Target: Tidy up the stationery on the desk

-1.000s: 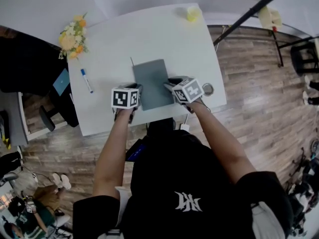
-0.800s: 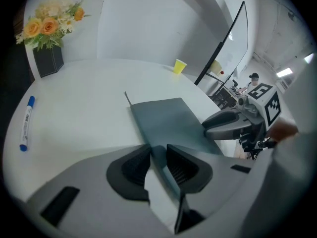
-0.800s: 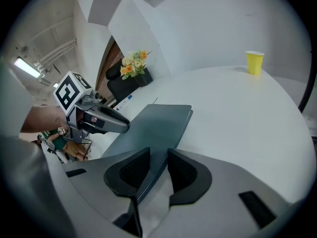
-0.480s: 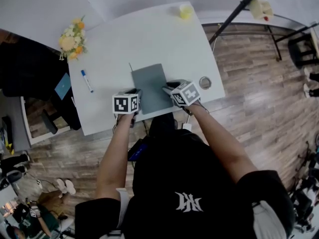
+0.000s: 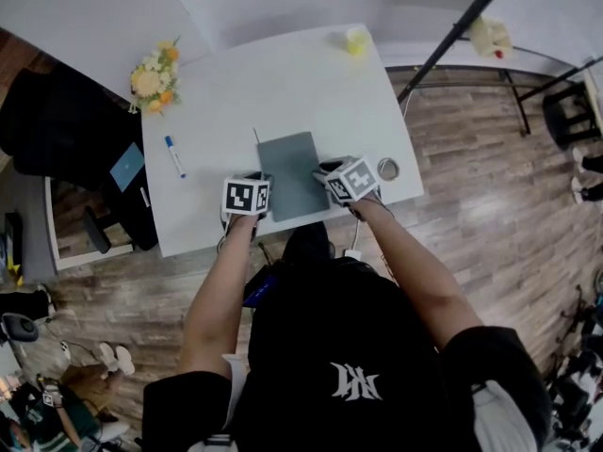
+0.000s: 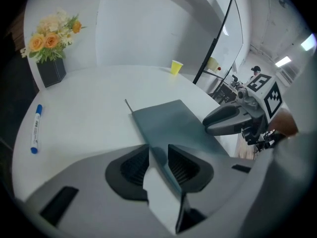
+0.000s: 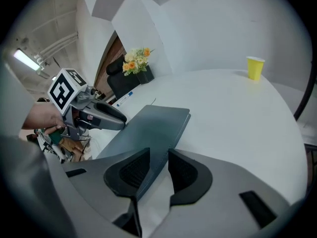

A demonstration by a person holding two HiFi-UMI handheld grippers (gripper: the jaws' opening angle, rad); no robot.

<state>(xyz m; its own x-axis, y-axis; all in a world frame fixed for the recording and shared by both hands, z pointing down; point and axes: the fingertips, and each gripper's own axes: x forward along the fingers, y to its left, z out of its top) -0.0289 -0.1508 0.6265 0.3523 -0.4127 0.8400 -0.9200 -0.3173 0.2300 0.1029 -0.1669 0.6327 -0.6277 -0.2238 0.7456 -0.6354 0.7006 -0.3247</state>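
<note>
At the far left corner of the bench [image 5: 283, 83] the flowers [image 5: 154, 81] are standing, and the blue pen [image 5: 174, 155] is lying alone near them, well apart from the other things, so I think it is still waiting to be collected. You are holding the left tool [image 6: 159, 152] at the near left corner of the grey notebook [image 5: 293, 163]. Its jaws have just been opening and are standing wide, with the notebook's edge running between them, but the pads are not pressing on it. I judge you are squaring the notebook or leaving it to rest here. The notebook is lying by the middle of the bench's near edge, with its short end almost at that edge, so little room is remaining to pull it toward you. The right tool [image 7: 159, 155] is also standing wide over the notebook's right edge and is not clamping it. Just to its right a small round thing [image 5: 387, 169] is sitting close to the bench's right edge, so be careful when you are moving there. The far half of the bench, up to the yellow cup [image 5: 356, 40], is giving you open room.
</note>
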